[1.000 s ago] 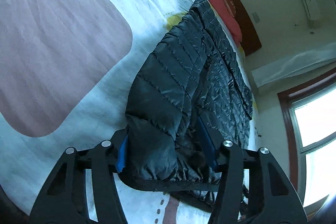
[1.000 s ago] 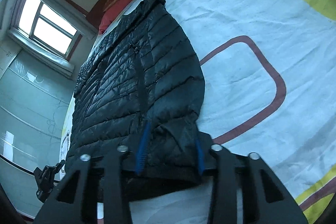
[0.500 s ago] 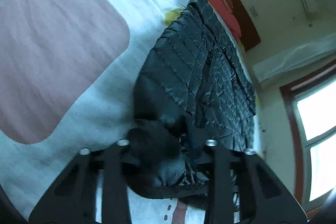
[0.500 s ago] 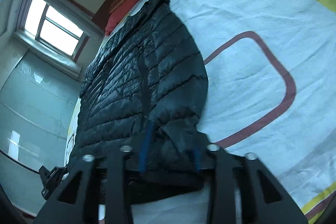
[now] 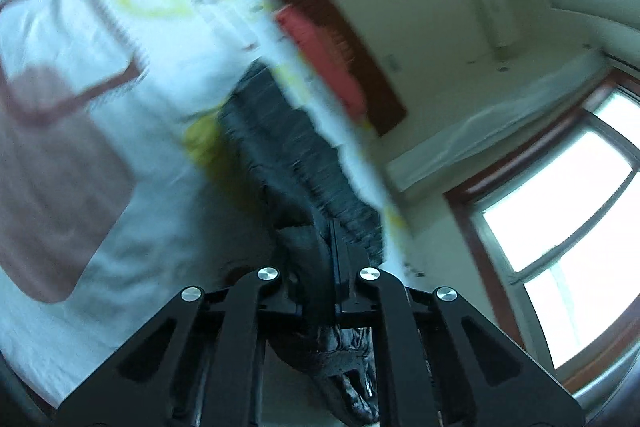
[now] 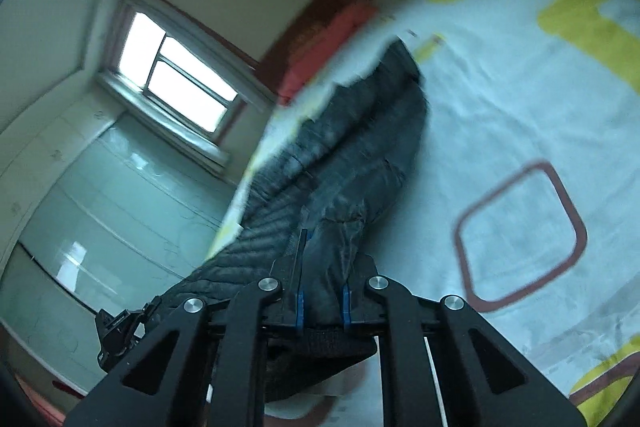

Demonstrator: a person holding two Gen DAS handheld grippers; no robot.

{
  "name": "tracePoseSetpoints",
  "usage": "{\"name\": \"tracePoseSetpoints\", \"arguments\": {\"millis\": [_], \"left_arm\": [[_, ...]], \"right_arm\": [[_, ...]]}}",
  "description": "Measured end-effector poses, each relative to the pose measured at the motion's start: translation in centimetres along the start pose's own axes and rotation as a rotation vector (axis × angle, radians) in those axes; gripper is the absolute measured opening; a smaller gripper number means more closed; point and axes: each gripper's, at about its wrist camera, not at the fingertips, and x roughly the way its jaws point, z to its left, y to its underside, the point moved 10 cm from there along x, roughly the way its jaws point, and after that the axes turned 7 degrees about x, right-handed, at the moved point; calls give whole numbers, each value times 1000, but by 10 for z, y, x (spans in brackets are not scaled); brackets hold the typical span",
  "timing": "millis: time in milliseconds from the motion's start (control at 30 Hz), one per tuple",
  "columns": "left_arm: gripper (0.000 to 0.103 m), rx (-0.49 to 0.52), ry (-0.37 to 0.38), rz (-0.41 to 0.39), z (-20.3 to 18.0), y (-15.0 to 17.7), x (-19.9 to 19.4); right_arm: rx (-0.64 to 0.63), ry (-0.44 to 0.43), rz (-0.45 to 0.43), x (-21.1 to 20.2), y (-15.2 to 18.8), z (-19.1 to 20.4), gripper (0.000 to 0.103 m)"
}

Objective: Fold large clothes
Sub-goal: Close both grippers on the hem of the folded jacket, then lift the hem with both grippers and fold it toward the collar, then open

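Two black handheld grippers each clamp the near hem of a black quilted puffer jacket (image 6: 352, 155), which stretches away from both across a bed. The left gripper (image 5: 334, 259) has its jaws pinched tight on a bunched fold of the hem at 6 o'clock in its view. The right gripper (image 6: 322, 267) likewise has its blue-edged jaws pressed onto the fabric. The bedspread (image 6: 520, 99) is white with brown and yellow shapes. A red pillow (image 5: 320, 59) lies toward 12 o'clock beyond the jacket. A bright window (image 6: 176, 71) sits at 10 o'clock in the right view. Both pictures are blurred
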Motion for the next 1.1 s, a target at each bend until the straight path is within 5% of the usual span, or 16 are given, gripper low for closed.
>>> {"name": "tracePoseSetpoints", "arguments": {"millis": [167,300,700,1100], "left_arm": [[9,56,48,-82,-38,-30,-29],[9,85,45,-92,-46,-57,-11],[9,160,-84,-63,-30,-149,156],[9,188,-318,50,59,-182,339]], "right_arm": [[-27,-100,-86,-35,-32,38,12],[-1,-141,-80,-18,-60,46,12],[-5,-89,-68,142,-171,60,12],[68,145,24,311,-219,-33,12]]}}
